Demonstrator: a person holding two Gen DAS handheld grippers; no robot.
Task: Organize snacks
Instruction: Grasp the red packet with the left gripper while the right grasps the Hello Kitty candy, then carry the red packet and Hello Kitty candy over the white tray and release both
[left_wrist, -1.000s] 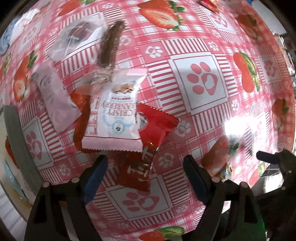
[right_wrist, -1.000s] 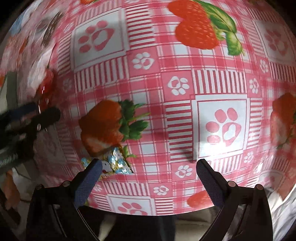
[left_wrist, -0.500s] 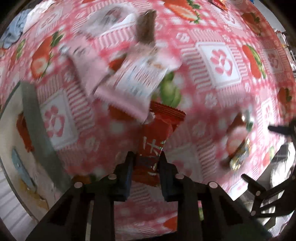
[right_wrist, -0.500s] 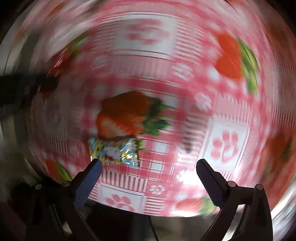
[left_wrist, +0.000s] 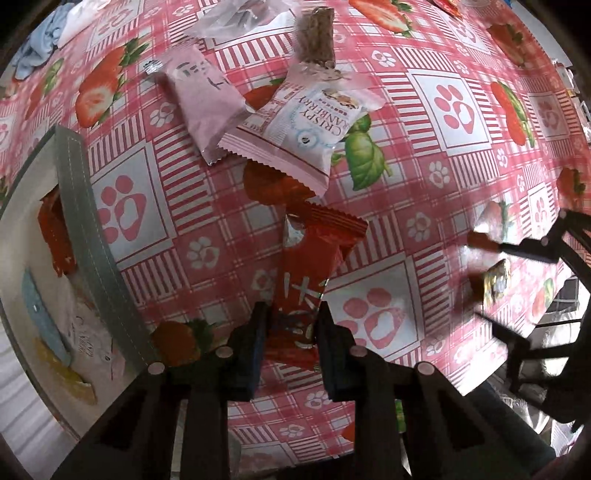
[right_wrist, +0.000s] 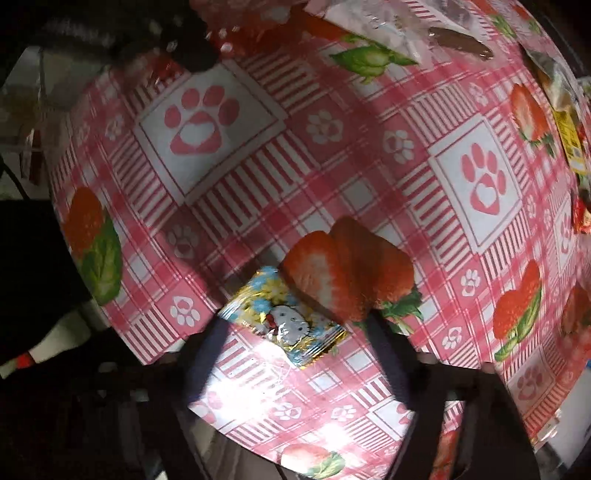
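**Red packet pinched, foil sweet between closing jaws**

The left gripper (left_wrist: 291, 334) points straight down over the pink checked tablecloth with strawberries and paw prints (left_wrist: 458, 107), its jaws pressed tight on the lower end of a long red foil snack packet with white characters (left_wrist: 310, 266). From that grip the packet runs up toward 12 o'clock, its crimped top edge just short of a white and pink pouch printed "CRISPY" (left_wrist: 306, 122). Touching that pouch at its 10 o'clock lies a pale pink wrapped bar (left_wrist: 203, 96), and at its 12 o'clock a brown cereal bar in clear wrap (left_wrist: 317, 37). At 9 o'clock from the left gripper sits a shallow white tray with a grey stitched rim (left_wrist: 92, 236) — a red packet and a blue one lie inside.

The right gripper (right_wrist: 295, 332) also points down, its jaws closing around a small shiny foil sweet with a white cartoon cat on blue and gold (right_wrist: 284, 325). The sweet lies flat on the cloth between the dark fingers (right_wrist: 388, 343), beside a printed strawberry — I cannot see the pads pressing on it.
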